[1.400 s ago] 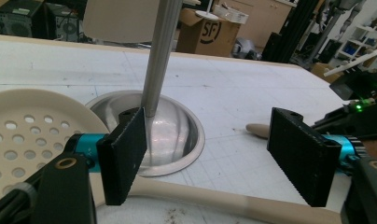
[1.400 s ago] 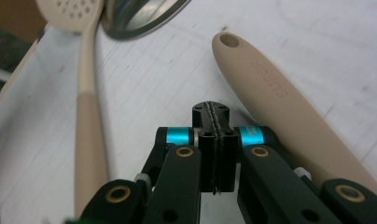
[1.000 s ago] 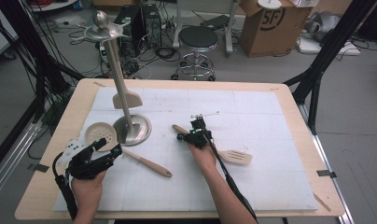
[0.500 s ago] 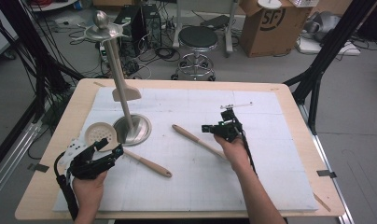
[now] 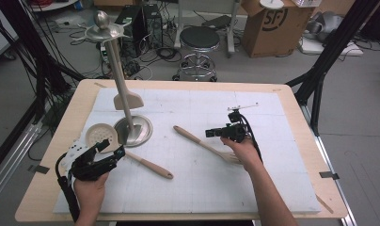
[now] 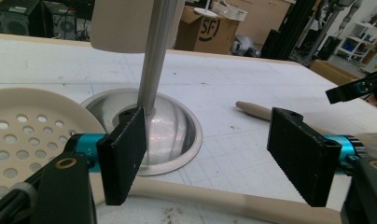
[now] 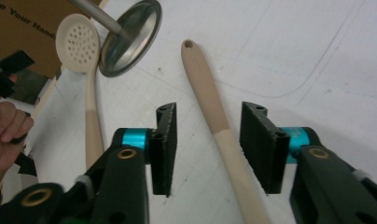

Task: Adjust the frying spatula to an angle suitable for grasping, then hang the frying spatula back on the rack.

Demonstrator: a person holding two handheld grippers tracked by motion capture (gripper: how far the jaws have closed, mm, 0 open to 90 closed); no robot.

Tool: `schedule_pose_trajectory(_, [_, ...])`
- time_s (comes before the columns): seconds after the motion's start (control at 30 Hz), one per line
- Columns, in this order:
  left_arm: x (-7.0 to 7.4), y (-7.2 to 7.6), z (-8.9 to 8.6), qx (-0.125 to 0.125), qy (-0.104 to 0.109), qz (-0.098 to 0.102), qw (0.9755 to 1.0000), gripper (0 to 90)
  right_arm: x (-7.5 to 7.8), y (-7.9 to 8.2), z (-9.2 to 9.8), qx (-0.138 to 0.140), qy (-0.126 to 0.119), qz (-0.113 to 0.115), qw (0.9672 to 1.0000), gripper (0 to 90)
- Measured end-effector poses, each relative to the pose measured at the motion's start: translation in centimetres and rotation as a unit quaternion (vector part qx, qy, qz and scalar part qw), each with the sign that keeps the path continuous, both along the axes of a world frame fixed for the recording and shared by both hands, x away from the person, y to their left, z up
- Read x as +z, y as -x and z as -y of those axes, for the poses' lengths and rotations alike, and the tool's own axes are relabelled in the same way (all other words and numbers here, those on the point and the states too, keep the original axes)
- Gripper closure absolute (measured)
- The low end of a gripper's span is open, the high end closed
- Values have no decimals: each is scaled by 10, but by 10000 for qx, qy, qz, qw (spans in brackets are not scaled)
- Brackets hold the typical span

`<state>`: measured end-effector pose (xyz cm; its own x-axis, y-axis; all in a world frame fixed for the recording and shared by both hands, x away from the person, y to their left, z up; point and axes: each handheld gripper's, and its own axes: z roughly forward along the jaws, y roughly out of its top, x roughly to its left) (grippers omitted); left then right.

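A metal stand (image 5: 131, 129) with a tall pole (image 6: 154, 56) rises at the left of the white mat, and a cream spatula (image 5: 127, 101) hangs on it. A cream skimmer (image 5: 99, 134) lies beside the base, its handle (image 6: 224, 200) running under my open left gripper (image 5: 112, 148) (image 6: 210, 140). A wooden-handled utensil (image 5: 202, 143) lies at mid-table. My right gripper (image 5: 210, 133) (image 7: 210, 135) hovers over it. Its jaws have just been opening; the handle (image 7: 210, 102) shows in the gap, untouched.
The white mat (image 5: 273, 188) covers a wooden table (image 5: 320, 155). Behind the table stand a stool (image 5: 200, 40), a cardboard box (image 5: 268, 26) and computer gear on the floor. Black frame legs (image 5: 320, 80) rise at the right and left.
The right gripper has moved to the right along the wooden-handled utensil, and its jaws have gone from shut to open. The left hand and the skimmer have stayed put.
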<state>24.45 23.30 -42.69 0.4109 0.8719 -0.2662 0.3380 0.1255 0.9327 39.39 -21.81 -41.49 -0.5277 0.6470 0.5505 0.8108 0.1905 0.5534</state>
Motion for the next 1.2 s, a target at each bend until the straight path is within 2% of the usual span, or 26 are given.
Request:
schedule_pose_trajectory(0.37, [0, -1, 0, -8, -8, 6, 10000, 290, -16, -6, -15, 368, 505, -136, 9980, 530])
schedule_pose_trajectory(0.47, [0, -2, 0, 0, -1, -3, 10000, 289, -20, -7, -19, 474, 627, -206, 9967, 530])
schedule_pose_trajectory(0.77, [0, -3, 1, -21, -19, 12, 10000, 289, -27, -4, -30, 734, 1049, -227, 9915, 550])
schedule_pose_trajectory(0.9, [0, -3, 1, -9, -3, 11, 10000, 289, -27, -2, -35, 732, 1154, -118, 9906, 551])
schedule_pose_trajectory(1.1, [0, -2, 2, -29, -18, 17, 10000, 289, -27, 2, -45, 698, 1457, 227, 9866, 599])
schedule_pose_trajectory(1.17, [0, -2, 2, -25, -16, 16, 10000, 290, -27, 3, -47, 643, 1515, 255, 9860, 613])
schedule_pose_trajectory(1.2, [0, -1, 2, -21, -18, 18, 10000, 289, -28, 4, -47, 635, 1530, 372, 9855, 622])
